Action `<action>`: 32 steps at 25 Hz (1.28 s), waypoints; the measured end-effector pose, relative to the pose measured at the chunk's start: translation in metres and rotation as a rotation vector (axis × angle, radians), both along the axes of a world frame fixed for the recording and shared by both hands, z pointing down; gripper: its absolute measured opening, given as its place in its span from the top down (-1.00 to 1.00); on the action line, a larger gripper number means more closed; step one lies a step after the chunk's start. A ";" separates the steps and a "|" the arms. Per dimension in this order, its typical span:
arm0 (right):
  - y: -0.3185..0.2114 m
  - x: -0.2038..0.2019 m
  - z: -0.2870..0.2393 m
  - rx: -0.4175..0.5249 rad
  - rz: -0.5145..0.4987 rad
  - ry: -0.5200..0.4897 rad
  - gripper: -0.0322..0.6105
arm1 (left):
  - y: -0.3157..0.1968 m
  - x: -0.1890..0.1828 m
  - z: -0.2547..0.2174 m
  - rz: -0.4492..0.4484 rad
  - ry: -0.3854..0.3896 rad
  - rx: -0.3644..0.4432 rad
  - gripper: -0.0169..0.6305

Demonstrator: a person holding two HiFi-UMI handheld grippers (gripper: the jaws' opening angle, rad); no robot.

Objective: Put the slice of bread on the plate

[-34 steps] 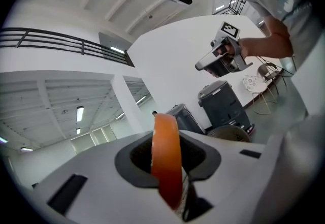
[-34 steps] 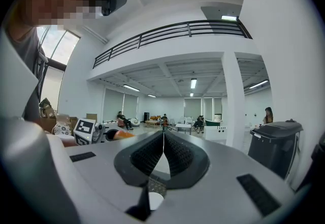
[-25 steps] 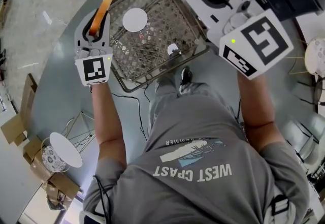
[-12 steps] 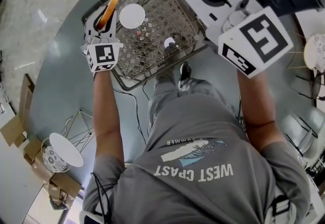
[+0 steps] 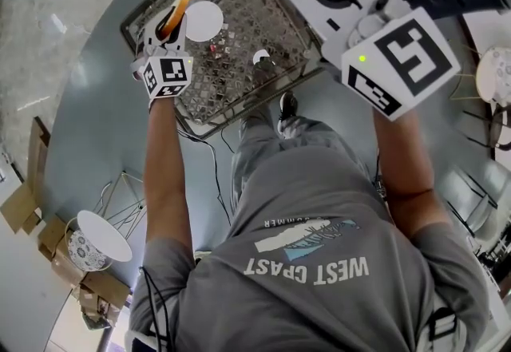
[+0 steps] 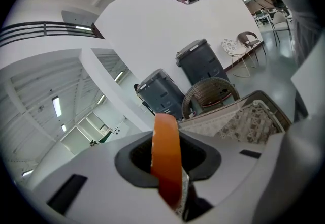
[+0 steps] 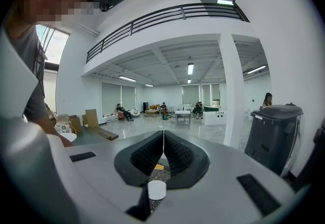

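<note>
Left gripper [image 5: 170, 21] jaws clamp bread slice [image 5: 178, 7] beside plate [image 5: 205, 21]: best laid flat over plate centre before release. Right gripper [image 7: 163, 153] jaws closed, empty.

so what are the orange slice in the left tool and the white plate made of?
The flat orange slice: smooth, evenly orange edge, no crumb texture, so likely plastic or foam. The round white plate: plain even white; ceramic, plastic or paper, can't tell.
</note>
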State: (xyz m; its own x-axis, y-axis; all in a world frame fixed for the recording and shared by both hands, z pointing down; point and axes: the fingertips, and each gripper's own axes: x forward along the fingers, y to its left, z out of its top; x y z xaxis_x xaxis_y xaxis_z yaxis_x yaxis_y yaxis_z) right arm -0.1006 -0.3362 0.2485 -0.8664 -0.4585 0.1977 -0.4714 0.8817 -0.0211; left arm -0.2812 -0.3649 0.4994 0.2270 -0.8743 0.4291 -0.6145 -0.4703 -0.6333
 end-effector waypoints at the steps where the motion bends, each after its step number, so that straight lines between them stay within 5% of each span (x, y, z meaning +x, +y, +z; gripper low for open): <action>1: -0.001 0.000 0.003 -0.004 0.001 0.003 0.88 | -0.002 -0.001 0.008 0.000 -0.006 -0.009 0.65; 20: -0.013 -0.001 0.037 -0.066 0.025 0.062 0.88 | -0.026 0.002 0.114 0.039 -0.132 -0.111 0.65; 32: -0.020 0.000 0.073 -0.116 0.036 0.102 0.88 | -0.039 0.001 0.181 0.069 -0.316 -0.157 0.65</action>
State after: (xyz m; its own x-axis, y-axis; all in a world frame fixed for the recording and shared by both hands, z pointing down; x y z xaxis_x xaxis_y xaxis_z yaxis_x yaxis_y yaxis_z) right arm -0.1003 -0.3564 0.3214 -0.8226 -0.4576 0.3375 -0.5073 0.8587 -0.0722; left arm -0.2804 -0.4036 0.6801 0.1180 -0.7792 0.6156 -0.3635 -0.6108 -0.7034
